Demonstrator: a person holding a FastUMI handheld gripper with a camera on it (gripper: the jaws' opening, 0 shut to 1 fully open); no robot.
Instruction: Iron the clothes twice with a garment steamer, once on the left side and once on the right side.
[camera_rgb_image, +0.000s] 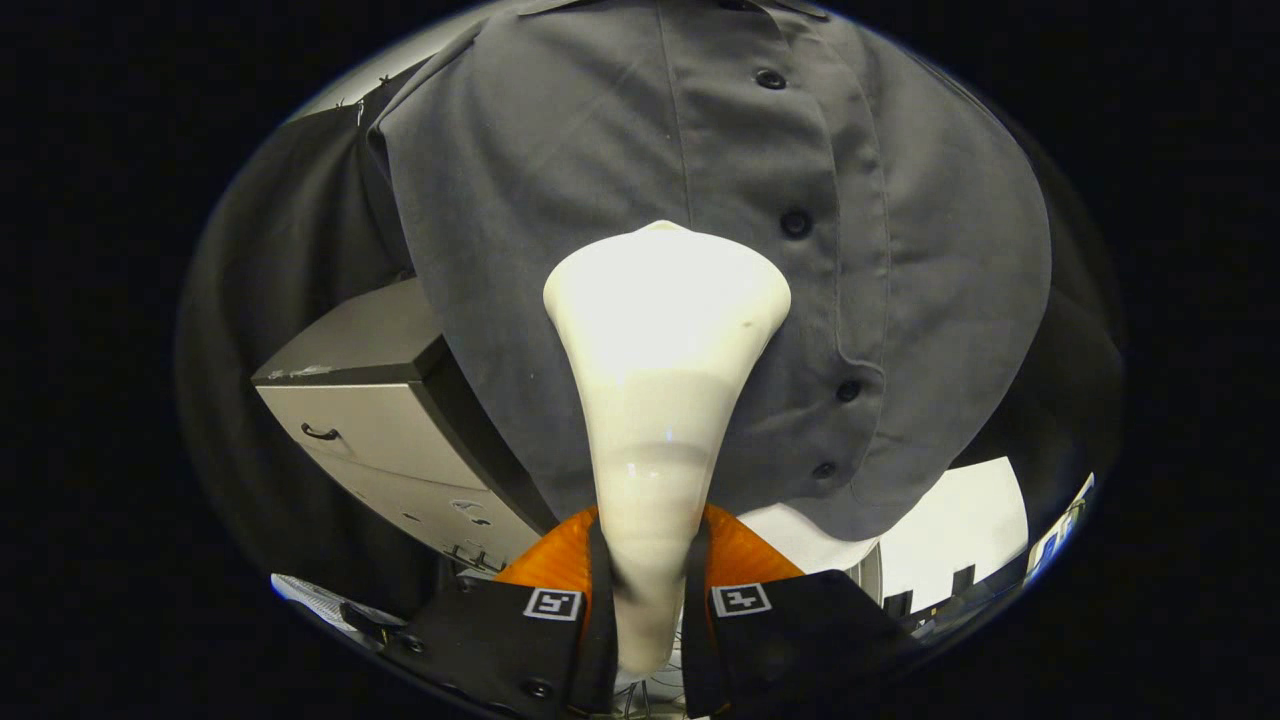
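Observation:
A white garment steamer (660, 370) rises from between my fingers, its handle clamped by both of them and its wide head spreading out beyond them. My gripper (648, 570) is shut on that handle. The head rests against or very close to a grey buttoned shirt (560, 200) that hangs upright ahead. It lies just left of the shirt's button placket (795, 225), about at mid height, over the left front panel. The shirt's hem (850, 500) hangs a little above and to the right of my fingers.
A grey cabinet (380, 420) with a drawer handle stands low to the left, partly behind the shirt. A white surface (960, 530) shows below the hem on the right. Black cloth backs the shirt on both sides.

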